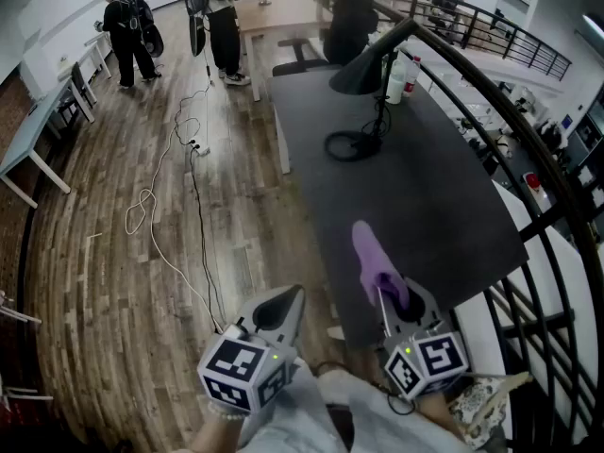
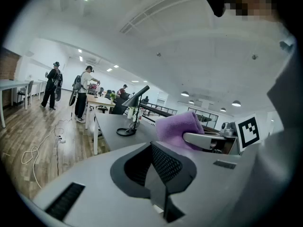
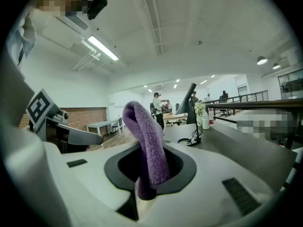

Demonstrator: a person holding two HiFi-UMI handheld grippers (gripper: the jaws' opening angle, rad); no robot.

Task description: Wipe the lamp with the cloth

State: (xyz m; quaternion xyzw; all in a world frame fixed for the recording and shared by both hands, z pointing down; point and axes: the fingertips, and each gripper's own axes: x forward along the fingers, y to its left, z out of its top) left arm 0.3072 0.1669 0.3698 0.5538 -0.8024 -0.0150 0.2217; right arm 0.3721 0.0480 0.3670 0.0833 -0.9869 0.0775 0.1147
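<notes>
Nearest in, the left gripper (image 1: 281, 302) hangs over the wood floor (image 1: 113, 281) just off the table's near left corner, jaws pressed together with nothing between them. Beside it on the right, the right gripper (image 3: 147, 183) is clamped on the cloth (image 3: 143, 136), a purple fleecy strip pinched at its lower end. The strip's long axis runs straight out from the jaws, pointing away toward the far end of the room and leaning a touch left, its free tip curled over. It sits above the near edge of the dark table (image 1: 444, 225). Each gripper carries a marker cube (image 1: 234, 371) printed with black-and-white square patterns.

Past the cloth there is a stretch of bare tabletop, then the lamp (image 1: 360, 72), well apart from the cloth: dark cone shade, slanted arm, ring base flat on the table. A bottle (image 1: 411, 74) and a white container (image 1: 395, 85) stand just right of it. A black railing (image 1: 528, 149) sweeps along the table's right side. White cables (image 1: 156, 210) snake over the floor on the left. Farthest off, two people (image 1: 127, 31) stand near a wooden table (image 1: 274, 12).
</notes>
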